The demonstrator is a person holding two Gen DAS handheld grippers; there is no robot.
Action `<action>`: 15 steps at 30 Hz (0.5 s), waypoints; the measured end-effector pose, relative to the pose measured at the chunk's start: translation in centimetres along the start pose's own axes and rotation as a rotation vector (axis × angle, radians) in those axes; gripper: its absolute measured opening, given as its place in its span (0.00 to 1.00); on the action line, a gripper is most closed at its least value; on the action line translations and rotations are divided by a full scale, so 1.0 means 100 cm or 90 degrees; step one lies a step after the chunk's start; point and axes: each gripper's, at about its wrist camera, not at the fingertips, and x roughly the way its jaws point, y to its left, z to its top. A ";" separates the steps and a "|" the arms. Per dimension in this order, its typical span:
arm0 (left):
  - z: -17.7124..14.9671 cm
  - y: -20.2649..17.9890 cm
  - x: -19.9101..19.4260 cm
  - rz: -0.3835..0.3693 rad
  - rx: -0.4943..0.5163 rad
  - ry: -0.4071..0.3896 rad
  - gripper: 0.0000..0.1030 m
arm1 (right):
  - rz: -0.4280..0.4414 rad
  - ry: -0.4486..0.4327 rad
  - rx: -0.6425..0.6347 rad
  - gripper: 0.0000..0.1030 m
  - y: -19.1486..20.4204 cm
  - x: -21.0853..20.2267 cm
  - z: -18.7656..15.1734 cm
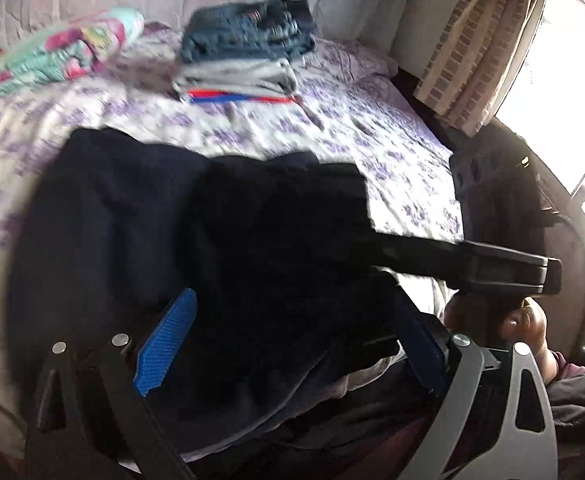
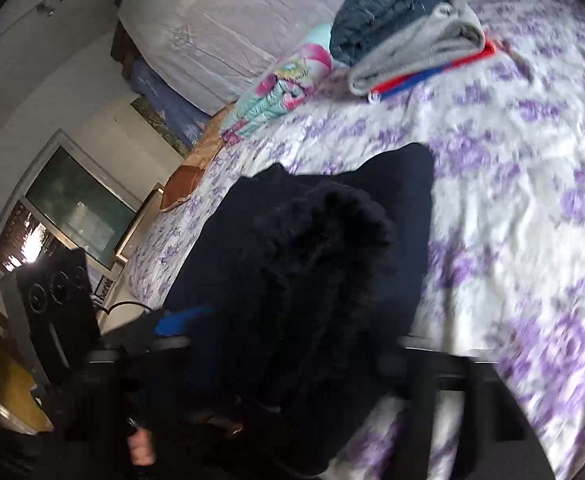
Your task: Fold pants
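Note:
Dark navy pants [image 1: 140, 216] lie bunched on the purple-flowered bedsheet [image 1: 372, 136], near the bed's front edge. My left gripper [image 1: 288, 344] has blue pads [image 1: 164, 344] spread wide, with pants cloth draped between them; the jaws stand open. My right gripper shows in the left wrist view as a black body [image 1: 492, 268] reaching into the pants from the right. In the right wrist view the pants [image 2: 312, 264] cover the right gripper [image 2: 292, 344]; only a bit of blue pad [image 2: 180, 320] shows, so its grip is hidden.
A stack of folded clothes [image 1: 244, 48], jeans on top of grey and red-blue items, sits far on the bed; it also shows in the right wrist view [image 2: 408, 28]. A colourful folded blanket [image 1: 60, 52] lies far left. A curtain and bright window [image 1: 532, 48] are to the right.

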 end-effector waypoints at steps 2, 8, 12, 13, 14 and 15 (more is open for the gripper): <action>0.001 -0.014 0.007 -0.028 0.025 0.008 0.80 | 0.049 -0.018 -0.021 0.25 0.008 -0.010 0.004; 0.015 -0.044 0.006 -0.068 0.071 -0.028 0.81 | -0.048 -0.096 -0.167 0.24 0.061 -0.050 0.001; 0.014 -0.011 0.048 -0.085 -0.019 0.053 0.82 | -0.120 -0.011 -0.046 0.40 0.001 -0.019 0.000; 0.014 -0.007 0.049 -0.094 -0.032 0.056 0.81 | -0.115 -0.007 -0.020 0.51 -0.011 -0.016 -0.003; 0.014 -0.007 0.042 -0.101 -0.033 0.054 0.81 | -0.098 -0.022 -0.001 0.54 -0.017 -0.022 -0.004; 0.014 -0.008 0.036 -0.098 -0.030 0.050 0.82 | -0.099 -0.037 -0.004 0.54 -0.016 -0.029 -0.005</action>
